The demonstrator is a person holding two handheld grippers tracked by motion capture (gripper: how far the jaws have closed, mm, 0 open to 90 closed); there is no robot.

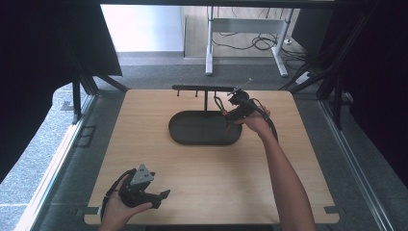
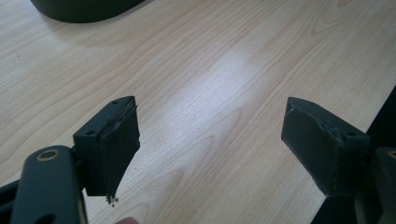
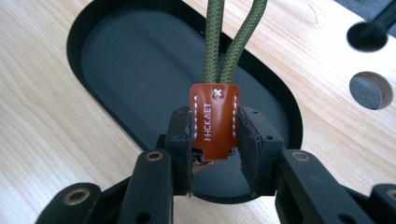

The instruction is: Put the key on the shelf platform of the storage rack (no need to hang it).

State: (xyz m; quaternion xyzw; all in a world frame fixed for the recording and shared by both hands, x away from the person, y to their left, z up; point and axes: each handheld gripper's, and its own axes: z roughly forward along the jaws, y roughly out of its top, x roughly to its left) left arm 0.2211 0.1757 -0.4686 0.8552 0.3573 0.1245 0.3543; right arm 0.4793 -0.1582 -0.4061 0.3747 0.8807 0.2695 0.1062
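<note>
Right gripper (image 3: 215, 140) clamped on the brown leather tab (image 3: 215, 119) of a key strap, jaws pressing both sides of the tab, with the doubled green cord (image 3: 229, 42) running up and away from it. Held above the right end of the black oval tray (image 1: 185, 137), toward the far edge of the tabletop (image 1: 211, 187), just under the right end of the black hanger bar (image 1: 202, 88) that stands on a post from the tray. Cord loop seemingly up near one of the bar's pegs, though too small in the high view to tell whether hooked over it or not. Left gripper (image 2: 210, 144) released, jaws wide apart with nothing between them, resting idle near the near left corner of the tabletop. Judged progress: strap picked up and brought to the hanger, so the carrying part looks done; left to do, probably, settling the loop on a peg, or lifting it clear if coming off, then letting go of the tab.
</note>
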